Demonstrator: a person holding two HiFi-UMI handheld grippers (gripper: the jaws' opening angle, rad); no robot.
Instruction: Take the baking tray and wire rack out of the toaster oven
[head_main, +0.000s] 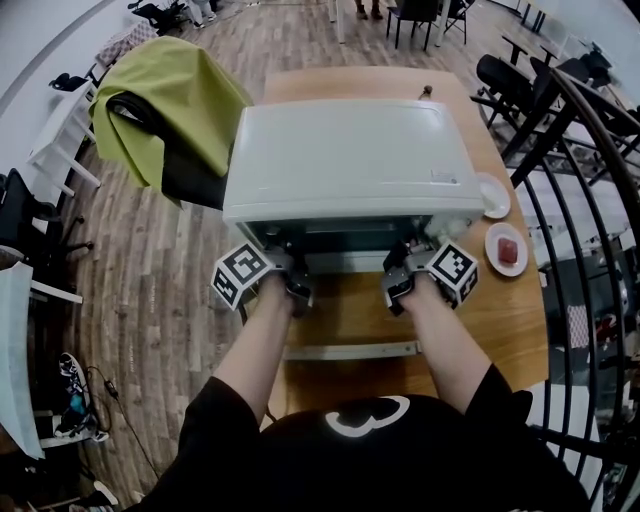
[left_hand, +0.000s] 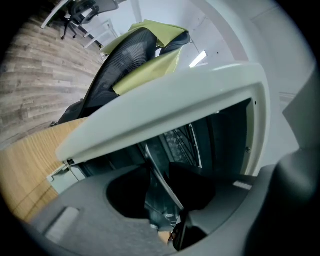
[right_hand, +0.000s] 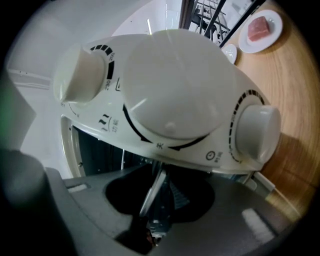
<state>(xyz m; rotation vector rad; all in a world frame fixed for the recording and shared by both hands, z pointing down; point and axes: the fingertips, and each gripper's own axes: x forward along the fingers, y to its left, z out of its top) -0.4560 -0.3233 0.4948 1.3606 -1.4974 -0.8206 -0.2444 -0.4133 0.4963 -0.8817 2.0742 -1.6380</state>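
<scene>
A wooden tabletop (head_main: 505, 330) carries a white toaster oven (head_main: 350, 160) that fills most of the middle of the head view, its mouth turned toward the person. Just beside its left flank stands a black mesh office chair (head_main: 185, 165) with a yellow-green cloth (head_main: 175, 95) draped over the backrest. The oven's door lies folded down and open, its pale handle bar (head_main: 350, 350) nearest the person's body. The baking tray (left_hand: 159, 172) sits in the mouth of the oven, its silver front rim showing as a thin bright strip, and the wire rack (left_hand: 184, 142) is deeper inside the dark cavity, behind that rim. The left tool (head_main: 296, 278) reaches into the left side of the opening and the right tool (head_main: 398, 280) into the right side, both roughly level. In each gripper view the tray's rim runs between the dark pads, and each tool is clamped on it, one pad on either face. Right of the oven, well apart from the tools, rest a white plate (head_main: 507, 248) holding a red block and a smaller white dish (head_main: 493, 195). The right gripper view shows three white dials (right_hand: 255, 132) on the oven's front panel.
</scene>
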